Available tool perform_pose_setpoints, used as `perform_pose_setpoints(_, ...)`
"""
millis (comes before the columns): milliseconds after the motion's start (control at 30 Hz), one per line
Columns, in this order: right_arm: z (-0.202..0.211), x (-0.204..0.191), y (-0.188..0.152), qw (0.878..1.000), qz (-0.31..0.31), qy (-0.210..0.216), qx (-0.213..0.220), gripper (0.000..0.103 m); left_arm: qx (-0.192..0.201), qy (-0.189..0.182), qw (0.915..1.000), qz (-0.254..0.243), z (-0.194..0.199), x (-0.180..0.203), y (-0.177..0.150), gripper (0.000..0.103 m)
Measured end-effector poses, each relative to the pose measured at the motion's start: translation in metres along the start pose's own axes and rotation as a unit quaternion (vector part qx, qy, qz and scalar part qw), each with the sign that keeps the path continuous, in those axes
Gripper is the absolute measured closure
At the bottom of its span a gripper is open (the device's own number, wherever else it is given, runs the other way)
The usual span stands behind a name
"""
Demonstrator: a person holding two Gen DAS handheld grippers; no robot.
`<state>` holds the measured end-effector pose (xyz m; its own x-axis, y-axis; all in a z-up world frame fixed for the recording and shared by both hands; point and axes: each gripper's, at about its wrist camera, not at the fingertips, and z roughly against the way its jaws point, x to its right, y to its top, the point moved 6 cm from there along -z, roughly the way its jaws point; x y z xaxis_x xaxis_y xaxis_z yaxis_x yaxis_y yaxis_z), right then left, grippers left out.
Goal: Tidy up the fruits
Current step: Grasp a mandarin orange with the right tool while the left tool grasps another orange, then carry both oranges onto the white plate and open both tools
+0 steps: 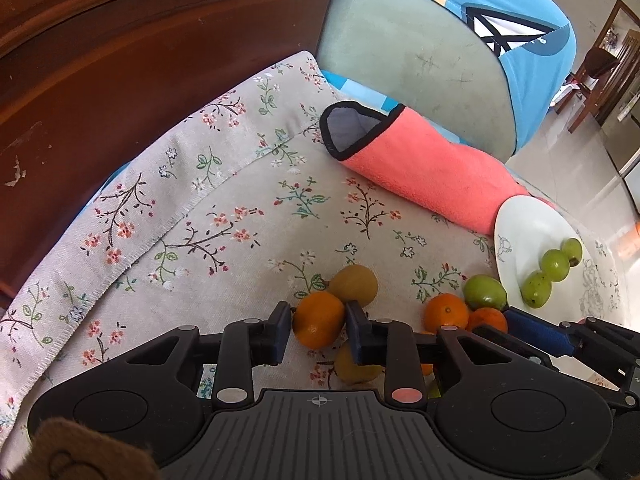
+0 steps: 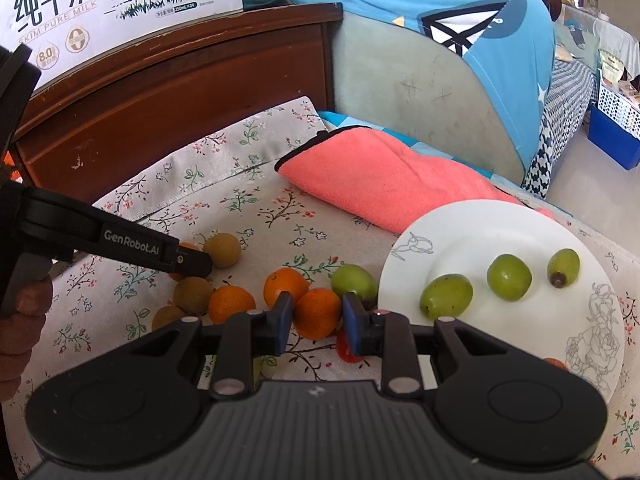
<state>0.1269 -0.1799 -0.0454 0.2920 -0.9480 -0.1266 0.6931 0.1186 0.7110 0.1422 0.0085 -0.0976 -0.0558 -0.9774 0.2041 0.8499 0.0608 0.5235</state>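
Already Sorting: Both Tongs Pinch an Orange While Green Fruit Waits on the Plate

Now I have the left gripper [image 1: 319, 330] pinched on an orange [image 1: 319, 319], its dark pads pressing the fruit's two sides, with a yellow-brown fruit [image 1: 354, 284] touching it at about one o'clock and another [image 1: 352, 368] lying under the tips at six. I take that orange first, I judge, because it sits on top of its little heap and comes away without rolling the rest.

The right gripper [image 2: 316, 316] is likewise clamped on an orange [image 2: 318, 312], one of a cluster on the floral cloth [image 2: 260, 216]; a green fruit [image 2: 354, 280] lies just beside it at two o'clock, touching the rim of the white plate [image 2: 500, 224]. A small red fruit [image 2: 345, 348] peeks out beneath the right-hand pad.

Three green fruits [image 2: 508, 276] already lie on the plate in a loose row, apart from one another, which suggests the plate is kept for the greens and the oranges are bound elsewhere; where, I cannot tell. A pink towel [image 2: 380, 184] lies at twelve o'clock of the plate, its near edge meeting the rim. From the right wrist view, the left tool [image 2: 176, 256] reaches in from nine o'clock over the yellow-brown fruits.
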Motion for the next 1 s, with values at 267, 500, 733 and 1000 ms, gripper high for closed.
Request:
perform_pose_setpoints(267,0.006,0.002,0.005,1.000,-0.016,0.004,0.008,0.076,0.022,0.002,0.9995,-0.021,0.013,0.010,0.000,0.076)
perform_pose_setpoints(500,0.011,0.003,0.009,1.000,-0.023,0.007,0.016,0.076,0.029,0.001,0.9992,-0.026,0.018,0.014,-0.001,0.077)
perform_pose_setpoints(733,0.011,0.004,0.008,1.000,-0.027,0.008,0.012,0.076,0.020,0.002,0.9992,-0.036,0.006,0.012,-0.004,0.075)
perform_pose_setpoints(1000,0.013,0.006,0.009,0.999,-0.034,0.006,0.013,0.076,0.026,0.003,0.9983,-0.052,0.001,0.016,-0.005,0.077)
